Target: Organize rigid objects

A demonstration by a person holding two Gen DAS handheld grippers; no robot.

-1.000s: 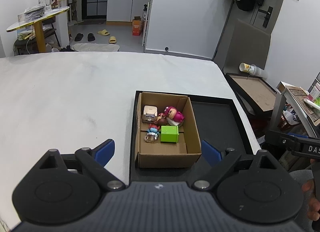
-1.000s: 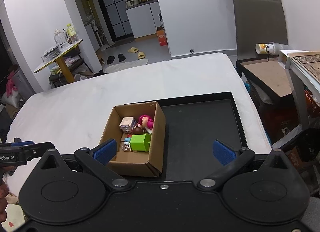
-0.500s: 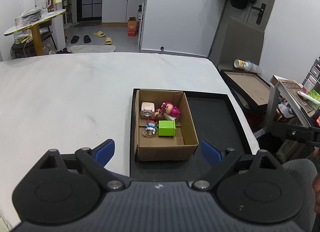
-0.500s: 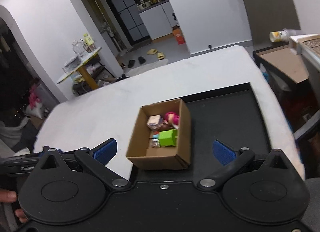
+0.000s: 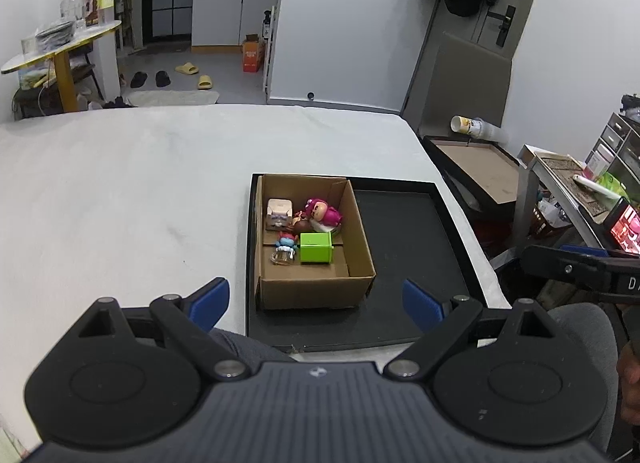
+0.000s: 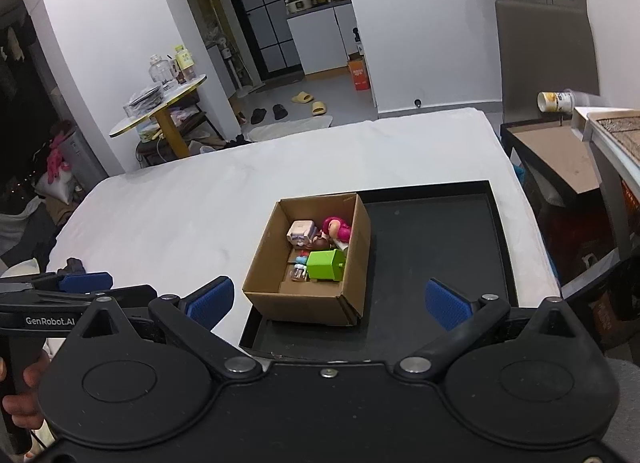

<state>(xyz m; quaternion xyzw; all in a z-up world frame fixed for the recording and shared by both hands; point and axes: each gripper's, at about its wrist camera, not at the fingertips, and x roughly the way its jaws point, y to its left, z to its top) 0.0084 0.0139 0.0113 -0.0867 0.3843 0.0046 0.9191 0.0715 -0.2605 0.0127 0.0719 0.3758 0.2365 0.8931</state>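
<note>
An open cardboard box (image 5: 316,287) stands in the left part of a black tray (image 5: 404,231) on a white table. Inside lie a green block (image 5: 316,248), a pink doll (image 5: 322,213), a small pale box (image 5: 279,213) and a blue-haired figure (image 5: 285,249). The same cardboard box (image 6: 304,303) and green block (image 6: 326,265) show in the right wrist view. My left gripper (image 5: 316,303) is open, held back from the box at the near table edge. My right gripper (image 6: 328,301) is open too, above the tray's near edge. Neither holds anything.
The white table (image 5: 120,191) stretches far to the left. The tray's right half (image 6: 432,247) is bare. A dark side table with a tipped cup (image 5: 468,125) stands to the right. A person's knees (image 5: 580,327) and a hand (image 6: 16,383) show near the frame edges.
Both grippers have pulled back and up from the box, so the box looks smaller and farther off. The right wrist view swung leftward then back. Both stay open.
</note>
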